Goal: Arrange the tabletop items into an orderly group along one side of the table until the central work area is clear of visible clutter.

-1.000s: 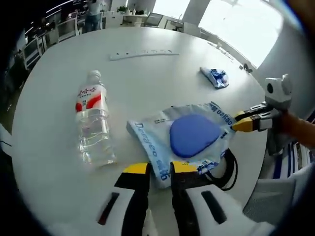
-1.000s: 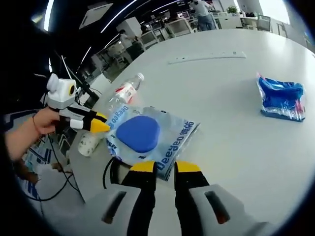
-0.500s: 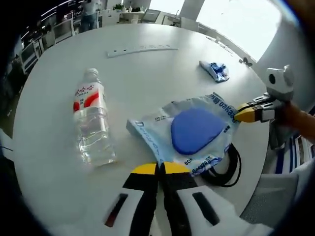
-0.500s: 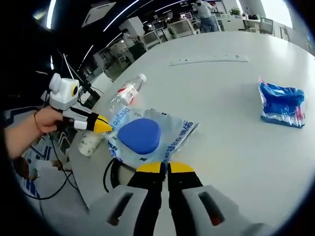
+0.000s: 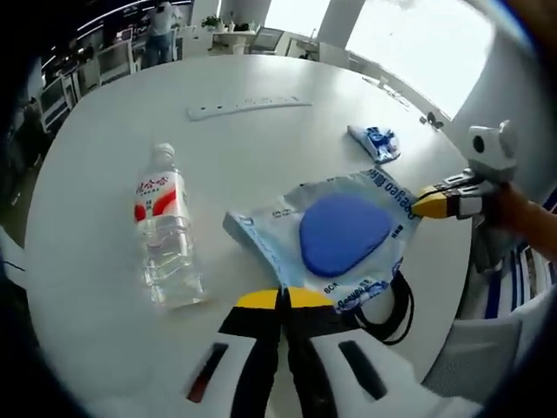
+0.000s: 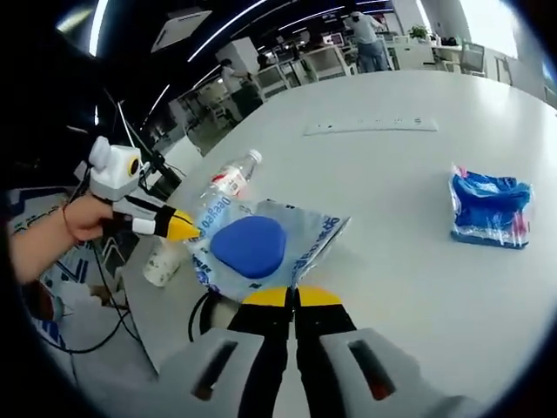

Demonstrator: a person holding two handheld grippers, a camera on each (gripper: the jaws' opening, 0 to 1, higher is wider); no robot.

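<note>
A clear plastic bag [image 5: 287,231] [image 6: 318,239] with blue print holds a rounded blue object [image 5: 341,233] [image 6: 250,246] near the table's edge. My left gripper [image 5: 283,300] is shut on the bag's edge; in the right gripper view it [image 6: 178,228] pinches the bag's left corner. My right gripper [image 6: 291,298] is shut on the opposite edge, and from the left gripper view it [image 5: 426,205] grips the bag's right corner. A water bottle [image 5: 165,231] [image 6: 228,178] with a red and white label lies beside the bag.
A small blue packet [image 5: 374,141] [image 6: 489,207] lies farther out on the round white table [image 5: 261,157] [image 6: 392,174]. A white power strip [image 5: 248,107] [image 6: 370,127] lies across its far side. A black cable [image 5: 392,305] [image 6: 202,312] loops under the bag at the table's edge.
Both grippers stood open at the bag's edges a second ago and have since shut on it. The bottle and the blue packet have stayed where they were.
</note>
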